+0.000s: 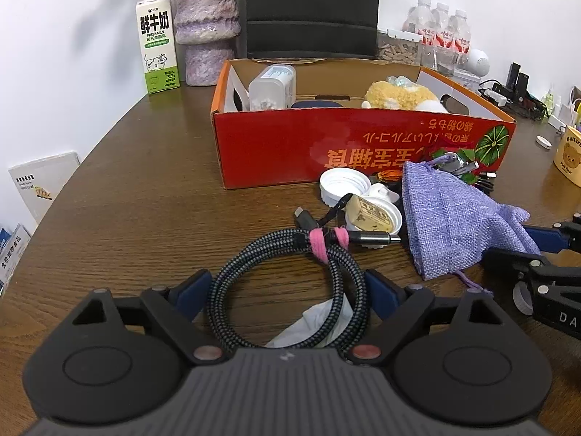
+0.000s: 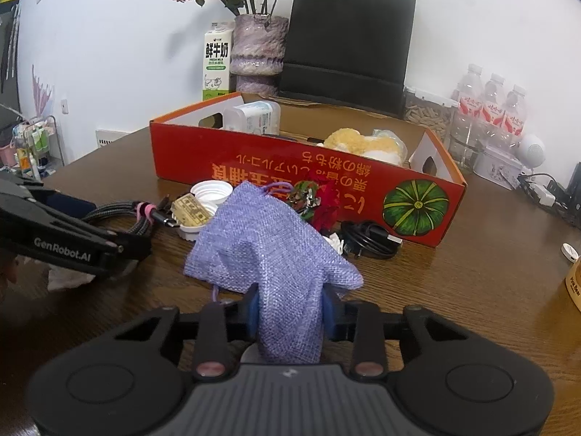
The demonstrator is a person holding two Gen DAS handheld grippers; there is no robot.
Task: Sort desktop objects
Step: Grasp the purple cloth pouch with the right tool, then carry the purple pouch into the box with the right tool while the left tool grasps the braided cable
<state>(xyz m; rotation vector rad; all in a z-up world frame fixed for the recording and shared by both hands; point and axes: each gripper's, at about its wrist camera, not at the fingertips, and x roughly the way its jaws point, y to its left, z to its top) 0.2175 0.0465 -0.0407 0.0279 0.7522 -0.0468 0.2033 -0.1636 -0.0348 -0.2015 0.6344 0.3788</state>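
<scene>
A coiled braided cable (image 1: 290, 243) with a pink tie lies on the brown table between the blue pads of my left gripper (image 1: 287, 287). Both pads touch the coil's sides. In the right wrist view that gripper (image 2: 105, 221) reaches in from the left. My right gripper (image 2: 290, 309) is shut on a corner of a purple cloth bag (image 2: 268, 247), which also shows in the left wrist view as the bag (image 1: 450, 225). The red cardboard box (image 1: 276, 152) stands behind and holds a plush toy (image 1: 399, 96) and a white container (image 1: 272, 87).
White lids (image 1: 343, 183), a small tan pack (image 1: 370, 214), a black cable (image 2: 366, 239) and a red flower (image 2: 325, 207) lie before the box. A crumpled tissue (image 1: 319, 323) lies under the coil. A milk carton (image 1: 158, 40), a vase (image 1: 207, 25), a black paper bag (image 1: 312, 11) and water bottles (image 1: 439, 32) line the wall; a yellow mug (image 1: 568, 160) stands at the right.
</scene>
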